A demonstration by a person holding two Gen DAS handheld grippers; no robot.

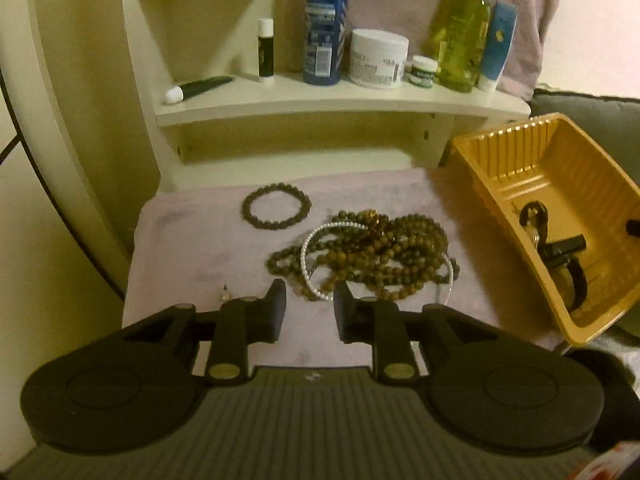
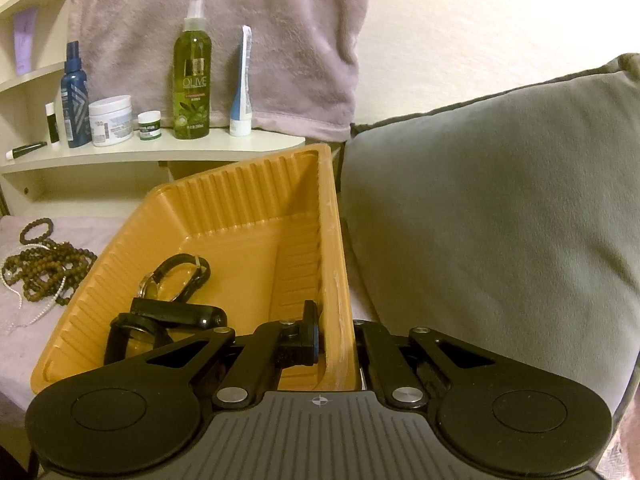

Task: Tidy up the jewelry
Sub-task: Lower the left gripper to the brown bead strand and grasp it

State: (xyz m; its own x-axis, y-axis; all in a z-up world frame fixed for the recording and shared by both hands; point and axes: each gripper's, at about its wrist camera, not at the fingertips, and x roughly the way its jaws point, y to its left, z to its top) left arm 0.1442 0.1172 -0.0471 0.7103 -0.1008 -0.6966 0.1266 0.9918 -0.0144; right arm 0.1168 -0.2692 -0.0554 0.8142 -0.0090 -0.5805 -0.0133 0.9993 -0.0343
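Note:
A pile of brown bead necklaces (image 1: 372,256) with a white pearl strand (image 1: 310,270) lies on the pink towel (image 1: 192,252). A dark bead bracelet (image 1: 277,205) lies behind it. A small earring (image 1: 225,292) lies near the left finger. My left gripper (image 1: 310,312) is open and empty, just before the pile. The yellow tray (image 1: 512,164) at the right holds watches (image 2: 172,308). My right gripper (image 2: 336,332) is shut on the tray's right wall (image 2: 336,264), tilting the tray. The bead pile also shows in the right wrist view (image 2: 48,268).
A cream shelf (image 1: 320,100) behind the towel carries a blue bottle (image 1: 324,28), a white jar (image 1: 378,58), a green olive bottle (image 2: 193,72) and tubes. A grey cushion (image 2: 500,216) stands right of the tray. A pink towel hangs behind the shelf.

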